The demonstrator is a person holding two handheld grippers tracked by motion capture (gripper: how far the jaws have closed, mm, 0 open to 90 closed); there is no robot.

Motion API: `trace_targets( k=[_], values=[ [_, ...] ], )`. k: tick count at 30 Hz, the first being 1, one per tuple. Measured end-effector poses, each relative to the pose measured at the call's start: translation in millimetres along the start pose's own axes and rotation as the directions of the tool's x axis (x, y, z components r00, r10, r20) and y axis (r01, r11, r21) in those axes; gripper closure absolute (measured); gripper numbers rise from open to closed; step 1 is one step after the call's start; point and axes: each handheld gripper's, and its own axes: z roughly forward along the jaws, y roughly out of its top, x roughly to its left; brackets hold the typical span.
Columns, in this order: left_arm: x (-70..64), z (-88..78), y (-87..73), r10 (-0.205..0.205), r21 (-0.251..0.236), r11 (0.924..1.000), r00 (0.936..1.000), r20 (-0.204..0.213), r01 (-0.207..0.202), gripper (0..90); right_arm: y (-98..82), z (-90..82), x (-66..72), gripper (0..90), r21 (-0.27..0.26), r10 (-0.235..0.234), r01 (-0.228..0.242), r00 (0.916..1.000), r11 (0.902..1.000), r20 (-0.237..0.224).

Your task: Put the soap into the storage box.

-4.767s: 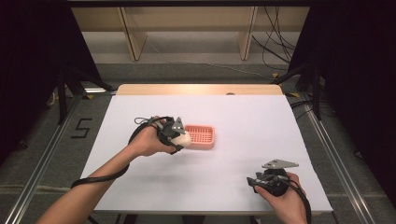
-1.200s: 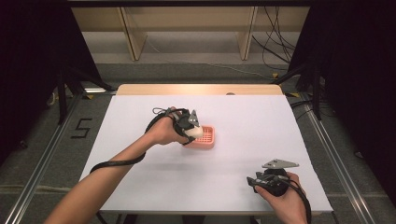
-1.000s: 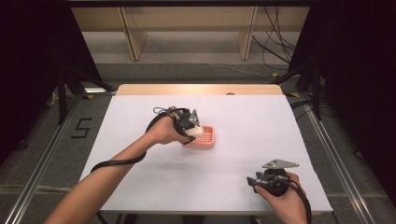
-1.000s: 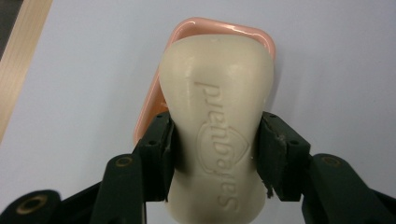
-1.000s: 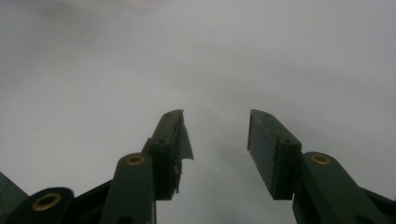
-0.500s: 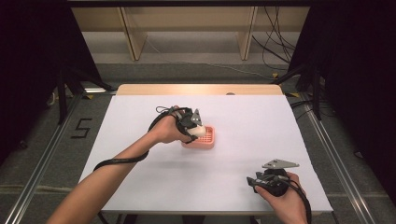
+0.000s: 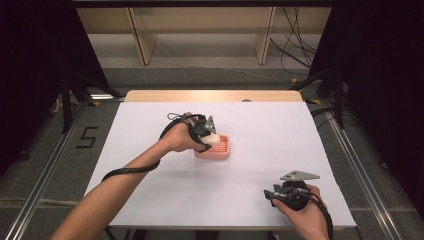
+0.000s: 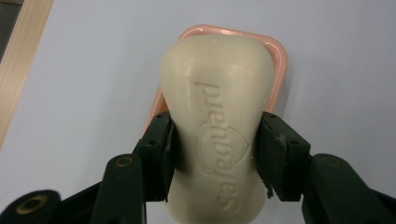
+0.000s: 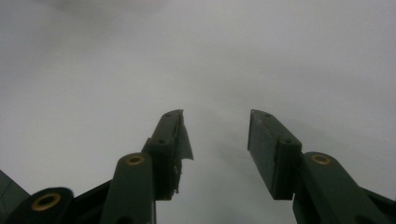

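The left gripper (image 8: 215, 154) clamps a cream soap (image 8: 217, 121) by its waist, held over the pink dish (image 7: 220, 150). To place it well, lower it level and centred before opening. The right gripper (image 9: 215, 144) rests on the table (image 7: 300, 140), jaws apart, empty.

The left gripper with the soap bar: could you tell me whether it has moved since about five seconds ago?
Yes. The left gripper, shut on the soap bar, has moved rightward and slightly farther away, from the pink tray's left edge to over it.
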Motion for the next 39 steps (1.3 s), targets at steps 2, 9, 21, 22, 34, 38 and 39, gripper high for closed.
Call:
trace_targets(
  k=[2,9,21,22,34,38,39],
  values=[
    [1.1,0.9,0.2,0.003,0.002,1.0000,1.0000,-0.002,-0.003,49.5,-0.1,0.5,-0.1,55.8,-0.002,0.001,-0.001,1.0000,1.0000,-0.004],
    [1.7,3.9,1.0,0.005,-0.005,1.0000,1.0000,0.002,-0.005,49.5,-0.1,0.5,-0.1,55.8,0.000,0.006,-0.006,1.0000,1.0000,-0.003],
    [1.8,8.8,1.5,-0.004,-0.022,0.9998,1.0000,-0.002,0.004,49.5,-0.3,0.4,-0.5,55.8,0.003,-0.001,0.001,1.0000,1.0000,-0.003],
    [1.9,9.1,1.4,-0.005,-0.021,0.9998,1.0000,-0.002,0.005,49.5,-0.2,0.4,-0.3,55.8,0.002,0.000,0.000,1.0000,1.0000,-0.003],
    [3.0,15.7,-1.4,-0.006,-0.021,0.9998,1.0000,-0.005,0.006,49.5,-0.3,0.4,-0.2,55.8,0.000,0.001,-0.001,1.0000,1.0000,-0.001],
    [2.8,17.9,-2.0,-0.010,-0.025,0.9996,0.9999,-0.002,0.010,49.5,-0.4,0.4,0.0,55.8,0.001,0.007,-0.007,1.0000,1.0000,-0.004],
    [2.8,17.9,-2.0,-0.010,-0.025,0.9996,0.9999,-0.002,0.010,49.5,-0.4,0.4,0.0,55.8,0.001,0.007,-0.007,1.0000,1.0000,-0.004]
  ],
)
